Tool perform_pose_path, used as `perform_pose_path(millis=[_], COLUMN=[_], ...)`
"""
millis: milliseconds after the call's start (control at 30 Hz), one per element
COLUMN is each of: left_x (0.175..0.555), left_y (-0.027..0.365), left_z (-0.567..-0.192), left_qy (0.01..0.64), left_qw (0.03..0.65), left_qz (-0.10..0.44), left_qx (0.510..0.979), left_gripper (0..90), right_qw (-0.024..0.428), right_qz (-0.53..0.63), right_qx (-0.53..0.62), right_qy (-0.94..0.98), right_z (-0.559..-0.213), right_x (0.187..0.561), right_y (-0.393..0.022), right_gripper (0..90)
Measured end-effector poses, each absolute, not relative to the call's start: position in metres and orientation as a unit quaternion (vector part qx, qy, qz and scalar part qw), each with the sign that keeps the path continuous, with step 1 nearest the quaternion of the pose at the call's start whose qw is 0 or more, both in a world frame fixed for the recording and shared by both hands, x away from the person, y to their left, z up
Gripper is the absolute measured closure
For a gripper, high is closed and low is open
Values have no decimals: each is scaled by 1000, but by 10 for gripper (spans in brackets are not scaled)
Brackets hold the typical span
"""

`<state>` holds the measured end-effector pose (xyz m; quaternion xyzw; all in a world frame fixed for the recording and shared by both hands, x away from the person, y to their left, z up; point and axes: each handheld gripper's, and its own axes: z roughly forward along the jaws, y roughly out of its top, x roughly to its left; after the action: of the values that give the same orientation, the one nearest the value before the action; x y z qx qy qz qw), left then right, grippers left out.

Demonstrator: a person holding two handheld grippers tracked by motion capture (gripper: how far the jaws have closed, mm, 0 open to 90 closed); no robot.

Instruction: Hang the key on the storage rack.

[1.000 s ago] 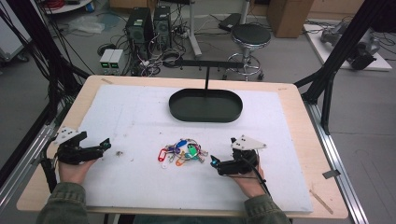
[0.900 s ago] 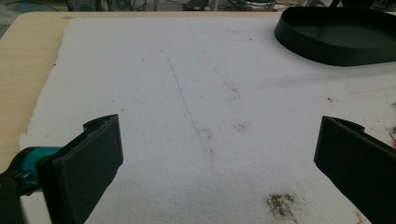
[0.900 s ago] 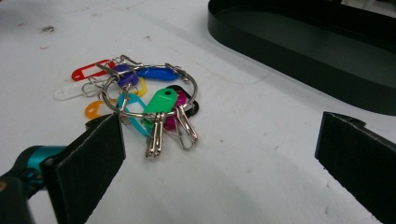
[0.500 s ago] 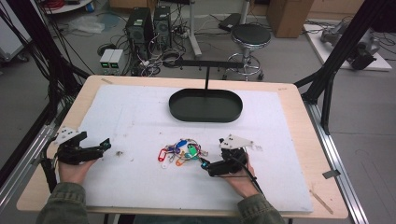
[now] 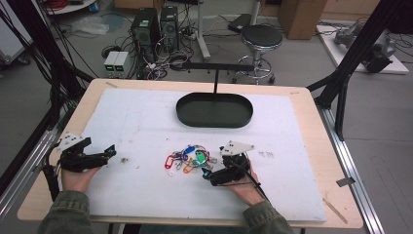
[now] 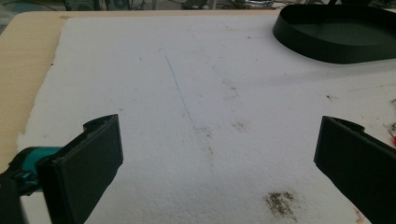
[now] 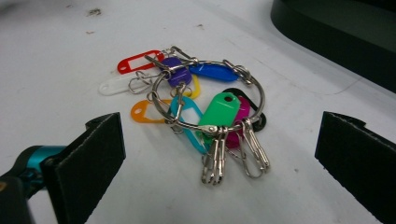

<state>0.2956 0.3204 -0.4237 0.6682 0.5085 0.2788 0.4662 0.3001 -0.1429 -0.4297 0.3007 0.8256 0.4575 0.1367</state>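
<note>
Our right gripper (image 5: 208, 174) sits low over the white mat (image 5: 146, 122) on the desk (image 5: 316, 122), and its jaws are spread wide with nothing between them. Just in front of it lies the bunch of key tags (image 7: 196, 100): a metal ring (image 7: 254, 93) with many bright plastic tags and some silver clips (image 7: 236, 156) hanging off it. The bunch rests flat on the mat, near the middle of the desk and a good way in front of the black tray (image 5: 214, 110).

Our left gripper (image 5: 111, 150) rests far off on the left side, jaws spread too, holding nothing.

We think the grab could go wrong. The ring is thin and lies flat, so the jaws might slide over it or only nip one tag. Then the bunch could swing, slip out and drop. If we push in too low, we may just shove the whole bunch away.
</note>
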Motion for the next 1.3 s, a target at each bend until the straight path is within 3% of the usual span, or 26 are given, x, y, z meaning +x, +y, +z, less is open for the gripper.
perform_pose_path(millis=[1067, 1300], left_x=[296, 296], left_y=[319, 319], left_z=[-424, -424], left_qy=[504, 504], left_qw=[462, 462], left_qz=[278, 279], left_qx=[675, 675], left_gripper=[17, 17], right_qw=[95, 92], right_qz=[429, 427], right_qx=[246, 241], right_qy=[864, 867], right_z=[-435, -435], right_x=[315, 316], right_y=[-100, -99], right_gripper=[8, 62])
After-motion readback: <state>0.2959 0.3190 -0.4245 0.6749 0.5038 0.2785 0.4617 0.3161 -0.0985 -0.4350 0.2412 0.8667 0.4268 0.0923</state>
